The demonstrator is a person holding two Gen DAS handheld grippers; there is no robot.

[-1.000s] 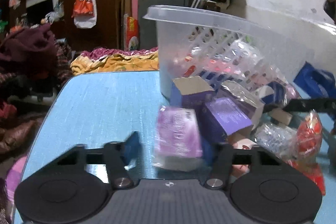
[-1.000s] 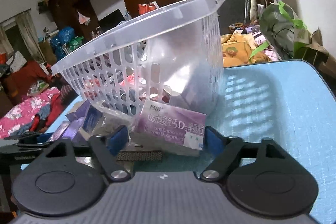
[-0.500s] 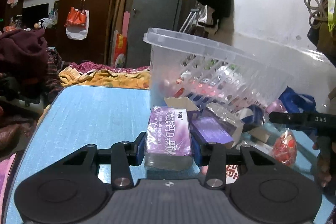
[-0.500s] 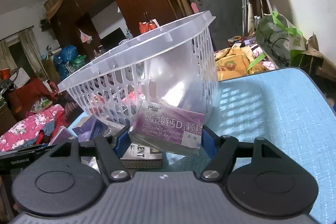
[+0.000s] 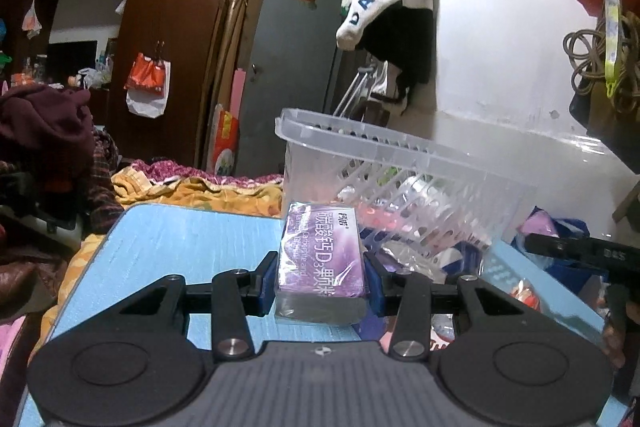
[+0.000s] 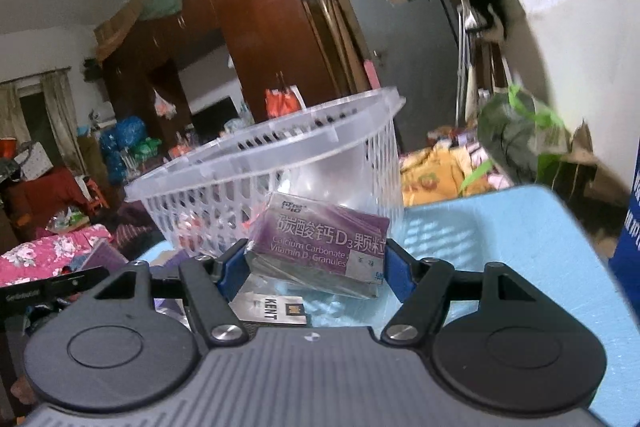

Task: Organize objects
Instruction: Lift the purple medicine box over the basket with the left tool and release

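I'm holding a purple plastic-wrapped medicine box [image 5: 323, 255] in my left claw [image 5: 322, 285] and another purple plastic-wrapped box [image 6: 320, 247] in my right claw [image 6: 314, 275], both raised before the clear slotted plastic basket [image 5: 400, 171] sitting on the worktop.

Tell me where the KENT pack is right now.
In the right wrist view the KENT pack lies flat on the blue table, low and left of centre, just under the purple box clamped in the right gripper, in front of the clear basket.
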